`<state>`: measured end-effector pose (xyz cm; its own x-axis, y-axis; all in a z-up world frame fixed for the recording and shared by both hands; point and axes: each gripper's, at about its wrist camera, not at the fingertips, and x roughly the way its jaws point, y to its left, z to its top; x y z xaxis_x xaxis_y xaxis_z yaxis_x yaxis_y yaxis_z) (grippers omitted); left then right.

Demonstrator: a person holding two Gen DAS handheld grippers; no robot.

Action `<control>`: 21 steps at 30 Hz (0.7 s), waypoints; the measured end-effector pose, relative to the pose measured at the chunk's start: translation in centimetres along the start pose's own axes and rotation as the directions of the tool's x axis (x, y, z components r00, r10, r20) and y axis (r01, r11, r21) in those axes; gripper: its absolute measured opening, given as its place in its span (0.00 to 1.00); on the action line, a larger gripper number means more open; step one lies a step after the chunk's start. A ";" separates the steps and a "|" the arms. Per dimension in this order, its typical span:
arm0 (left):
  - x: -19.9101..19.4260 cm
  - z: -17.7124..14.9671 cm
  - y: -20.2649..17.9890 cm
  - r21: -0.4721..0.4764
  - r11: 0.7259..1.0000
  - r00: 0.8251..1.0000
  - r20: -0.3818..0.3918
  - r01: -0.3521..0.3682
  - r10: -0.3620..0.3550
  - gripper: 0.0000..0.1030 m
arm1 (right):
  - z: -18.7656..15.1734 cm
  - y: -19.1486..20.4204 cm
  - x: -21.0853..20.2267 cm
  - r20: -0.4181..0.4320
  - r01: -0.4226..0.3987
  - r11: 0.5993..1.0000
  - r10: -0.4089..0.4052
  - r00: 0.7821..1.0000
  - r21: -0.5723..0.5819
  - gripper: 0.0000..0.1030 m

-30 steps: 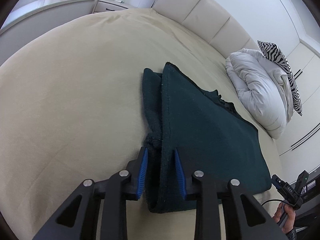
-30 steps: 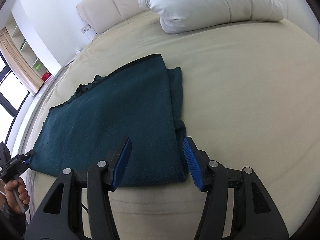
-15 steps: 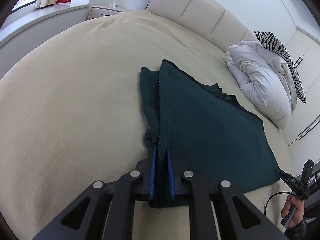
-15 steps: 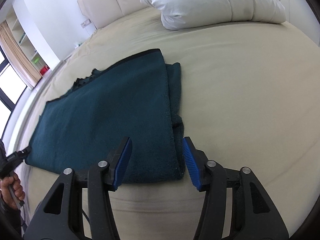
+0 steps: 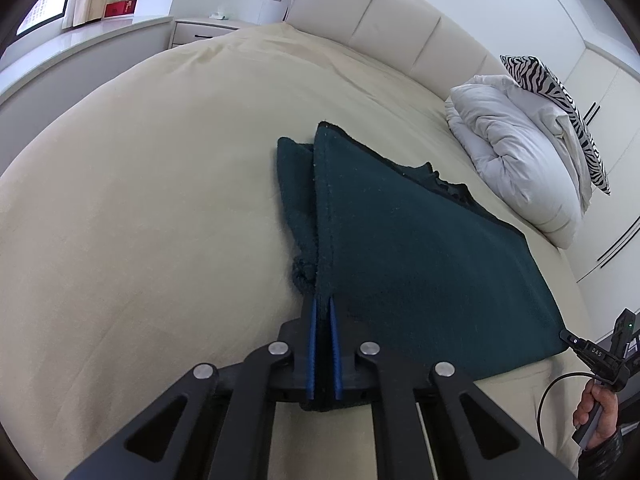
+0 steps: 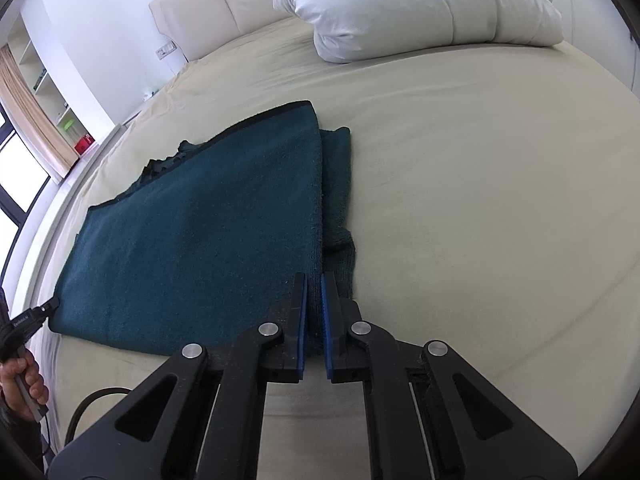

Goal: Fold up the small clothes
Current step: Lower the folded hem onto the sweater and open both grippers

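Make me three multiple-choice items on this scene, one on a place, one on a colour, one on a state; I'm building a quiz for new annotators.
1. Where does the garment lie?
A. on the bed
B. on a chair
C. on the floor

2. What colour is the garment?
A. red
B. dark teal
C. white

3. How stands the left tool?
A. wide open above the cloth
B. out of view
C. shut on the garment's near corner

Key:
1 A, the cloth is spread on the beige cover, with the white duvet beyond it.
2 B, both views show dark teal fabric.
3 C, its blue pads pinch the cloth edge; the right tool likewise pinches the other near corner.
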<state>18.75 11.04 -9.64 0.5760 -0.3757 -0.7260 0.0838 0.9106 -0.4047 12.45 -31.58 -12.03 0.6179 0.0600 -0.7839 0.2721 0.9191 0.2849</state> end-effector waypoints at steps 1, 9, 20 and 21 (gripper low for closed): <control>-0.1 -0.1 0.1 0.000 1.000 1.000 0.001 0.003 -0.003 0.07 | -0.2 -0.1 -0.1 -0.002 0.000 1.000 0.000 1.000 0.005 0.05; 0.2 -0.6 1.2 -0.034 0.999 1.000 -0.009 0.014 -0.014 0.07 | -1.7 -1.9 1.0 -0.035 -0.015 0.998 0.017 0.999 0.068 0.05; 0.0 -1.0 1.8 -0.054 0.998 0.999 -0.008 0.046 -0.046 0.07 | -2.3 -1.8 1.2 -0.029 -0.005 0.998 0.007 1.000 0.065 0.05; 0.0 -0.9 1.8 -0.054 0.997 0.999 -0.008 0.047 -0.047 0.07 | -2.2 -1.7 1.3 -0.030 -0.003 0.998 0.004 1.000 0.063 0.05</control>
<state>18.16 12.46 -10.90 0.5646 -0.4198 -0.7107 0.0669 0.8814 -0.4676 11.14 -32.22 -14.73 0.5969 0.0757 -0.7987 0.3161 0.8928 0.3208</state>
